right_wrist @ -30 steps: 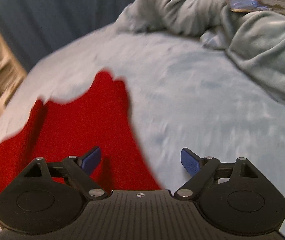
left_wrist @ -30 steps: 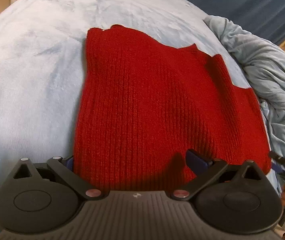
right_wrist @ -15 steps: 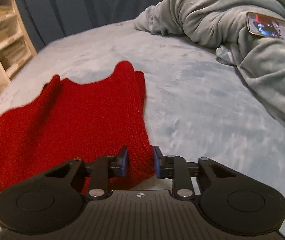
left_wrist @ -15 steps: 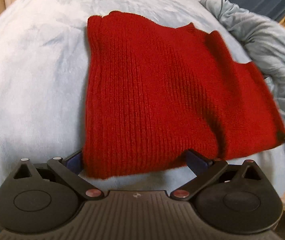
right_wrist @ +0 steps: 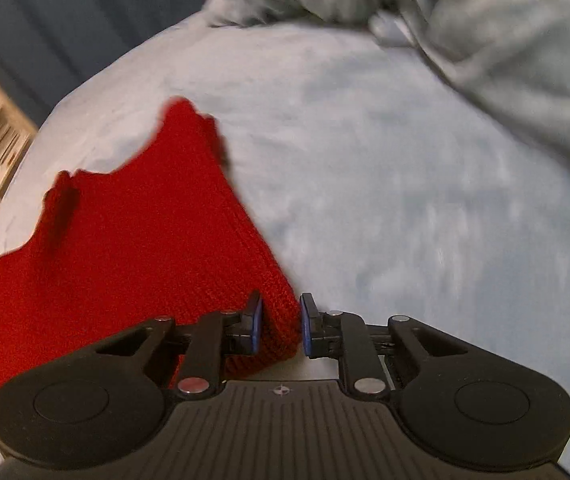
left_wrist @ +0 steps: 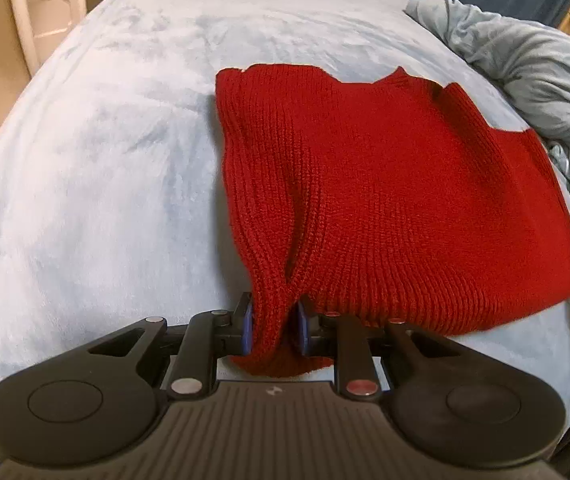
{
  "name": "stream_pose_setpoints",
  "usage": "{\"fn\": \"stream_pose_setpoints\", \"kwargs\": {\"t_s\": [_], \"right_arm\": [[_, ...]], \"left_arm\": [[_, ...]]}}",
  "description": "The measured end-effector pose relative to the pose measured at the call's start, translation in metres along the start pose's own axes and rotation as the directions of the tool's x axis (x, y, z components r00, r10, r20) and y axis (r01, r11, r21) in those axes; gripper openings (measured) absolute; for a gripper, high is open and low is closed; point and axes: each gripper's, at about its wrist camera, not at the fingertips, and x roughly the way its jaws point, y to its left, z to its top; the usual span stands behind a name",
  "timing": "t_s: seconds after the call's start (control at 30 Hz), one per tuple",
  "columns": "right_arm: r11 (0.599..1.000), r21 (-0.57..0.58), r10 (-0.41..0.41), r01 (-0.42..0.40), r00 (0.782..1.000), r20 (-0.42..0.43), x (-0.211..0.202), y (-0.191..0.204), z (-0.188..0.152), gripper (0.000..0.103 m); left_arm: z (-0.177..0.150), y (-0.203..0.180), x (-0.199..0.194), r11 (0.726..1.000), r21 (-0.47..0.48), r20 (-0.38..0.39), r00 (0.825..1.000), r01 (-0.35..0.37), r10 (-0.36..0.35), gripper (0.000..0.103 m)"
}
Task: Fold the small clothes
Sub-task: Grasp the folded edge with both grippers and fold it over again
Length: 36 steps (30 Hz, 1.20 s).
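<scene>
A red knitted garment (left_wrist: 385, 200) lies on a light blue plush bed cover (left_wrist: 105, 180). My left gripper (left_wrist: 275, 326) is shut on the garment's near left corner, and the knit bunches between its blue pads. In the right wrist view the same red garment (right_wrist: 125, 240) spreads to the left, and my right gripper (right_wrist: 279, 326) is shut on its near right corner. The near edge hangs stretched between the two grippers and is lifted slightly off the cover. The right wrist view is blurred by motion.
A crumpled grey-blue blanket (left_wrist: 533, 80) is heaped on the right side of the bed and shows at the top right of the right wrist view (right_wrist: 505, 40). A white shelf unit (left_wrist: 45, 8) stands beyond the bed's left edge. A dark blue curtain (right_wrist: 65, 20) hangs behind.
My left gripper closed on the garment's near left corner after being open. My right gripper, shut on the right corner half a second ago, has pulled it up and back.
</scene>
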Motion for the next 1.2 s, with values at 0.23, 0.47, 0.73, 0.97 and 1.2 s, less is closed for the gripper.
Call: {"fn": "stream_pose_setpoints", "kwargs": {"t_s": [0.23,0.47,0.73,0.97,1.2], "right_arm": [[0.994,-0.106,-0.026,0.025,1.0,-0.011,-0.001,0.015,0.004,0.042],[0.977,-0.211,0.005,0.017,0.995,0.099,0.001,0.056,0.051,0.075],[0.966,-0.255,-0.032,0.051,0.996,0.077,0.083,0.112,0.103,0.073],[0.941,-0.337,0.041,0.02,0.984,0.174,0.071,0.13,0.098,0.011],[0.927,-0.323,0.298,-0.19,0.896,0.328,-0.004,0.127,0.119,0.01]], "left_arm": [[-0.006,0.006,-0.015,0.999,0.014,0.091,0.995,0.047,-0.048,0.053],[0.005,0.014,-0.017,0.994,0.014,0.102,0.989,0.104,-0.105,0.085],[0.067,0.053,0.024,0.924,-0.277,0.121,0.963,0.264,-0.239,0.088],[0.125,0.034,0.056,0.947,-0.298,0.13,0.988,0.122,-0.086,0.013],[0.123,0.038,-0.007,0.931,-0.296,0.324,0.94,0.212,-0.111,0.012]]}}
